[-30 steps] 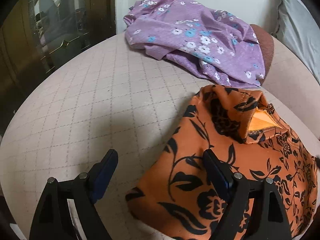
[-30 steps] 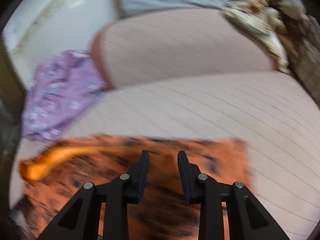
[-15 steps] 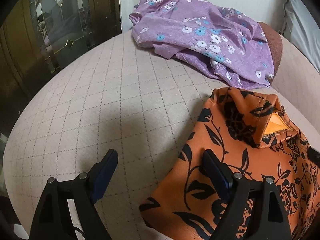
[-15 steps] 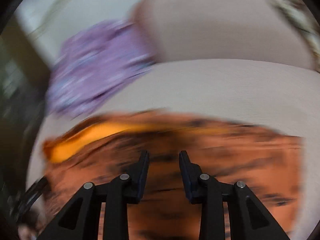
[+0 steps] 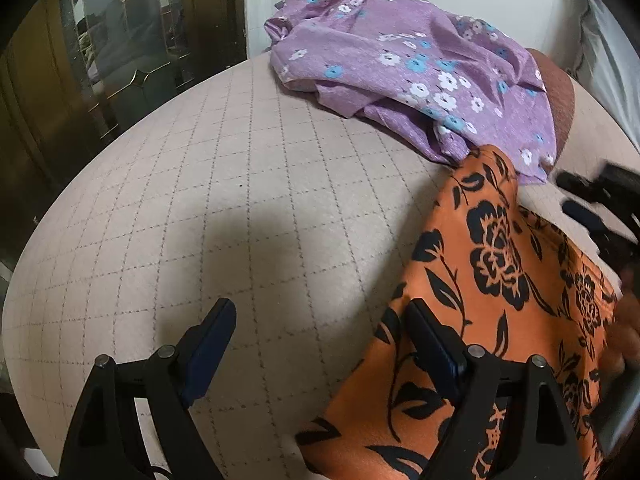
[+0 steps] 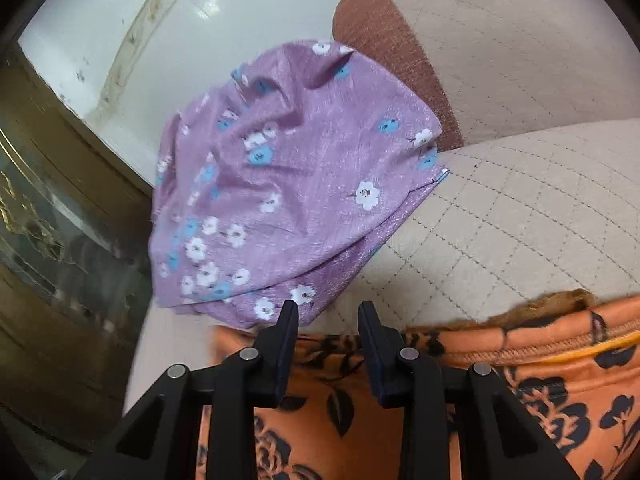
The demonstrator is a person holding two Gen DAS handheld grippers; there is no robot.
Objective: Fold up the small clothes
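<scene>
Inspection of the working surface, a beige quilted cushion (image 5: pixel 248 208) with stitched diamond lines, not a worktop proper. The task item is the orange knit garment printed with black flowers and leaves (image 5: pixel 500 280). It lies on the cushion toward the near right of the left wrist view, its long axis running from about 5 o'clock up to about 1 o'clock, where its far tip touches the crumpled purple cotton cloth with white and blue flowers (image 5: pixel 408 68).

The left hand-held gripper (image 5: pixel 320 344) stands wide open and empty. Its left finger is over bare cushion; its right finger sits over the garment's left edge, so the cloth extends away at 3 o'clock from it. Whether that finger touches the cloth cannot be told.

The right hand-held gripper (image 6: pixel 328 340) has its jaws partly closed with a clear gap and nothing between them. In its own view the garment lies beneath and to 4 o'clock, its stitched hem (image 6: pixel 552 340) running across toward 3 o'clock. The purple cloth (image 6: pixel 280 184) lies ahead at 11 o'clock, just beyond the fingertips.

Judgement: the right hand-held gripper is nearer the garment's far end and hem; the left is nearer the near left edge. A fold probably turns on taking those two points along the long axis. The dark blurred shape at the right margin of the left view is likely the right tool.
</scene>
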